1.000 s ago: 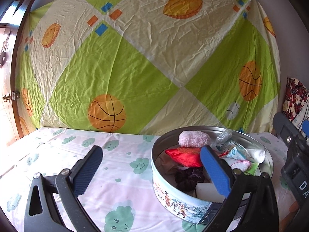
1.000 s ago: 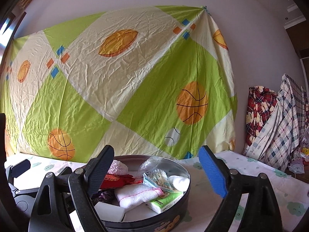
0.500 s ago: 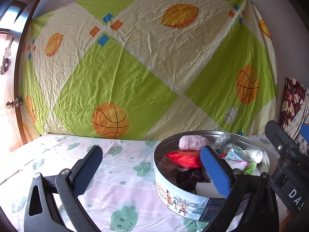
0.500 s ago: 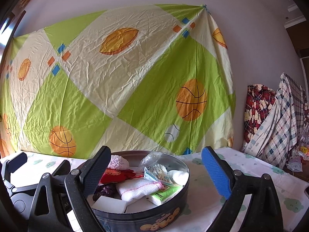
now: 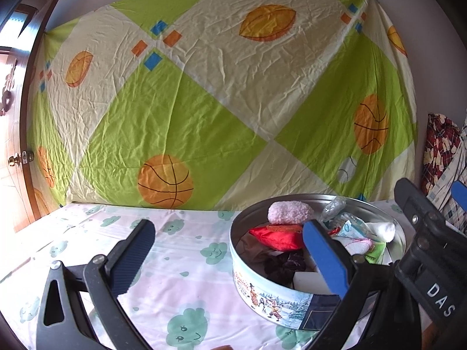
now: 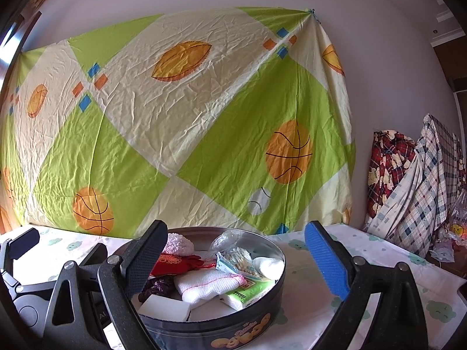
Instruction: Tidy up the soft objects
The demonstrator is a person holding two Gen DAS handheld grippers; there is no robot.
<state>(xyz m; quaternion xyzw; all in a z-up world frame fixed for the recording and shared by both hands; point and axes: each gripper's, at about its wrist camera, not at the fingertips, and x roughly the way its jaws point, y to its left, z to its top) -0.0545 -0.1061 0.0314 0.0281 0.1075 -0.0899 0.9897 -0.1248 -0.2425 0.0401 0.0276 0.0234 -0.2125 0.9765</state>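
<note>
Tin (image 6: pixel 221 325) full of soft items sits ahead-left of right gripper (image 6: pixel 233 265), ahead-right of left gripper (image 5: pixel 230 259); both wide, empty; right nearer.

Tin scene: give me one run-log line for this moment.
left gripper: open, empty | right gripper: open, empty | tin: on bed, lid off, filled with soft items

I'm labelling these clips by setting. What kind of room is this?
Probably a home bedroom: a basketball-print sheet hangs on the wall, folded plaid bedding is stacked at the right, and a cookie tin sits on a cloud-print bedsheet.
</note>
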